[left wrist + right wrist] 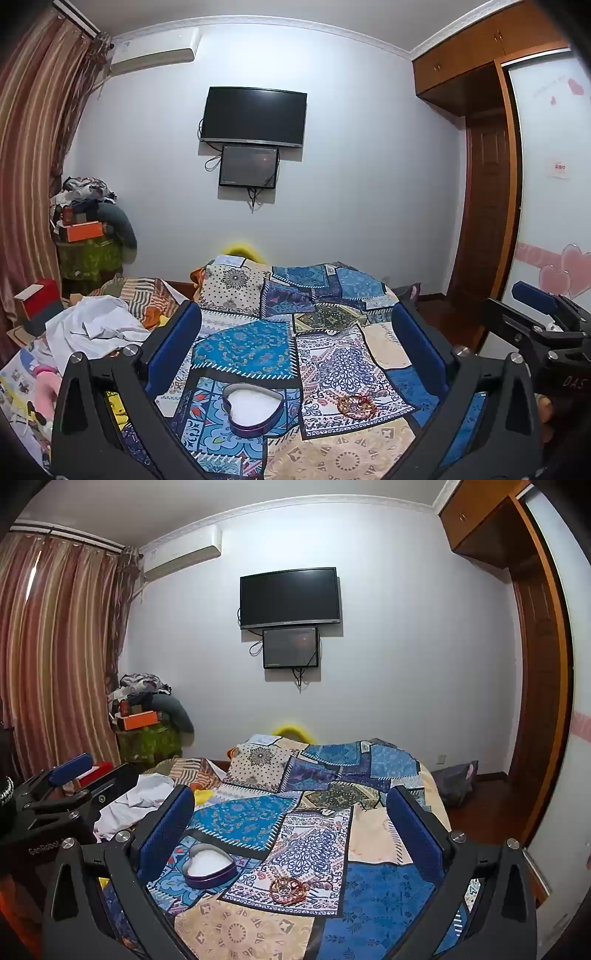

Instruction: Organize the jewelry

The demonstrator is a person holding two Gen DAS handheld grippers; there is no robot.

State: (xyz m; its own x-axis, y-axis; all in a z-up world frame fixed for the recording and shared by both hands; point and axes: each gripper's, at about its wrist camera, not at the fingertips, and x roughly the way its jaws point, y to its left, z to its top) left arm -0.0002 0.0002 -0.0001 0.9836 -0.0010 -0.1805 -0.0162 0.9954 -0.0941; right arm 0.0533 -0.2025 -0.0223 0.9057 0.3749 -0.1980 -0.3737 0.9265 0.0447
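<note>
Tangled red-gold bracelets [355,405] lie on patchwork bed quilt [343,454], beside purple heart-shaped tin [254,408]; left gripper [295,332] and right gripper [291,814] hover above, both wide open, empty.

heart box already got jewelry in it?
No. The heart-shaped box shows only white lining; the bracelets lie on the quilt beside it.

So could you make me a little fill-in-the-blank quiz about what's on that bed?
1. The open tin on the quilt is shaped like a ____.
2. The inside of the tin looks ____ in colour.
3. The bracelets lie ____ the tin, not in it.
4. Both tongs, left and right, stand ____ and hold nothing.

Missing words: heart; white; beside; open
</note>
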